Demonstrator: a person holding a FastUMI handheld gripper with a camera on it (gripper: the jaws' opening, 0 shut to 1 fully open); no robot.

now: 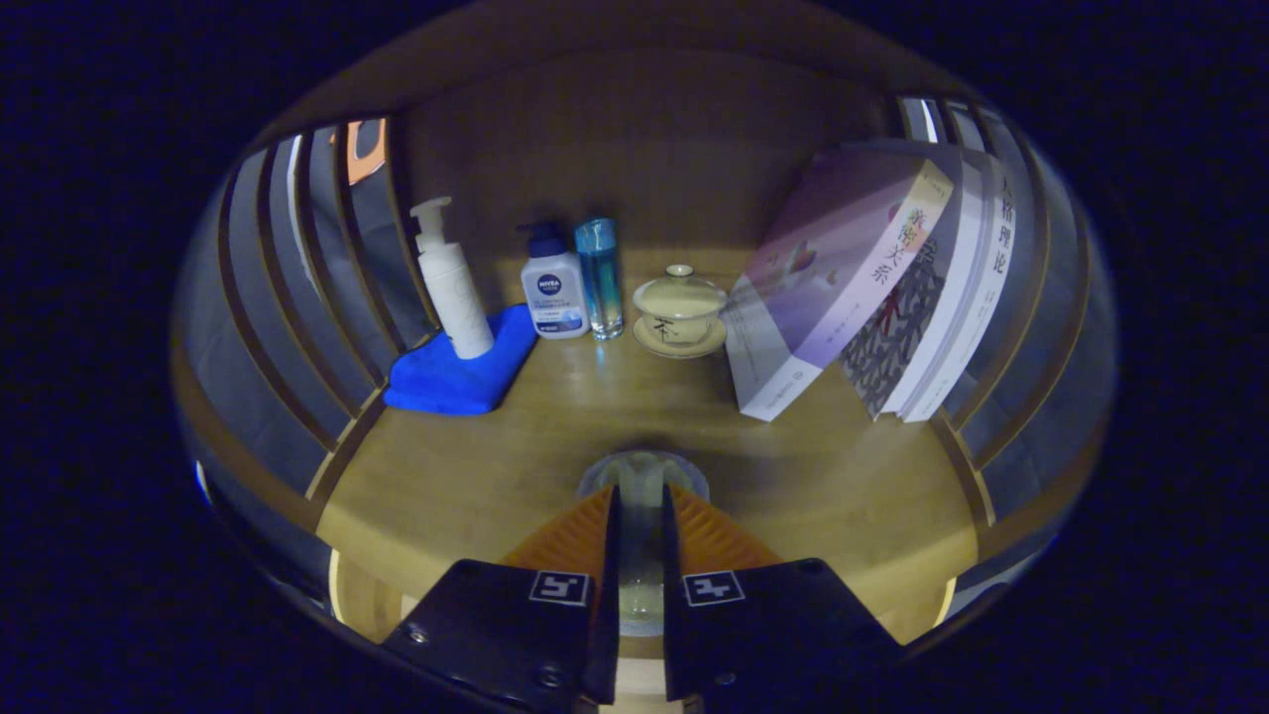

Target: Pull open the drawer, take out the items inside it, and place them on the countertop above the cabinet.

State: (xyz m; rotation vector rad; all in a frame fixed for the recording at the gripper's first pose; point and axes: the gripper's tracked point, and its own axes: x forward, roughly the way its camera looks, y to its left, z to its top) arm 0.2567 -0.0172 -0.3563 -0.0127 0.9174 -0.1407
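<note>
Gripper view: claw (640,516) pinching glass (642,474) over counter (476,476), well short of teacup (680,309); may topple if released tilted.

Your gripper (640,501) has two black fingers with flat, angular bodies that become wider toward the camera. Each finger (496,620) carries on top a small white square tag with a black pattern. Ahead of the tags, the outer sides are orange and ribbed. You can see small round screws in the black plates near the bottom.
</note>
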